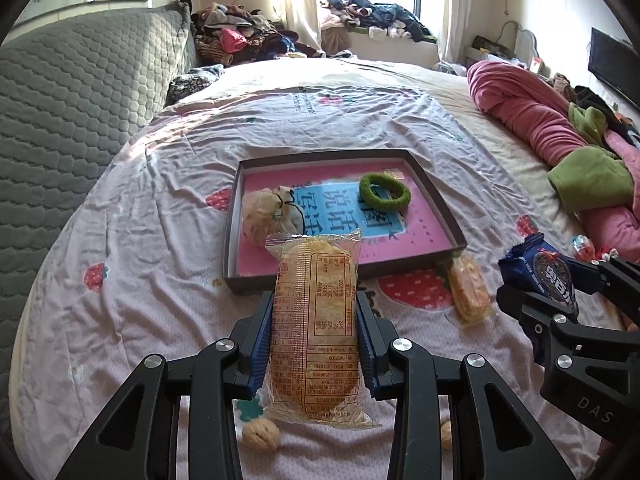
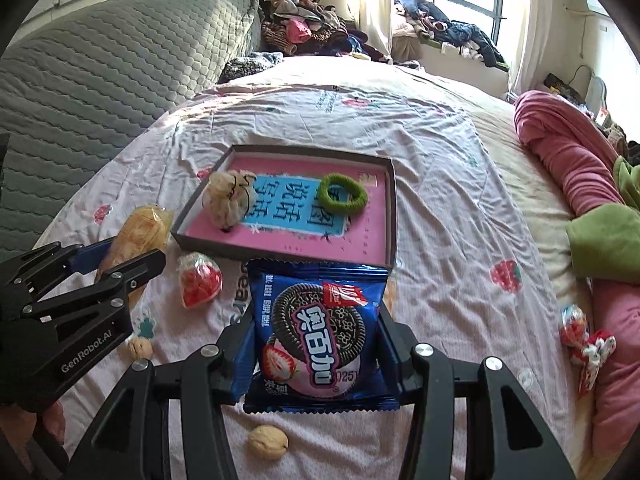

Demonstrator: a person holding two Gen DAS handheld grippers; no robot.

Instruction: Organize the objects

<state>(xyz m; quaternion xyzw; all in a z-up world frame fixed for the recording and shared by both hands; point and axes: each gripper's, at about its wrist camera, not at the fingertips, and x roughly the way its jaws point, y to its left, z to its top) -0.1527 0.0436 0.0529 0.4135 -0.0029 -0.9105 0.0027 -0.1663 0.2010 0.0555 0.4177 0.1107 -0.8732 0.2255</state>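
Note:
A shallow dark box lid (image 1: pixel 436 196) (image 2: pixel 394 216) with a pink and blue liner lies on the bed. In it are a green hair ring (image 1: pixel 385 192) (image 2: pixel 345 195) and a small cloth pouch (image 1: pixel 266 216) (image 2: pixel 229 200). My left gripper (image 1: pixel 315 308) (image 2: pixel 120 258) is shut on a yellow wrapped cracker (image 1: pixel 314 320) (image 2: pixel 136 236), just short of the lid's near edge. My right gripper (image 2: pixel 316 320) (image 1: pixel 548 280) is shut on a blue cookie packet (image 2: pixel 320 332) (image 1: pixel 540 268), also at the lid's near edge.
On the strawberry-print sheet lie a red-and-clear wrapped snack (image 2: pixel 199 280) (image 1: pixel 468 292), walnuts (image 1: pixel 261 434) (image 2: pixel 267 441) (image 2: pixel 140 347) and small candies (image 2: pixel 576 332). Pink and green blankets (image 1: pixel 560 136) are piled on the right. A grey quilted headboard (image 1: pixel 80 100) stands on the left.

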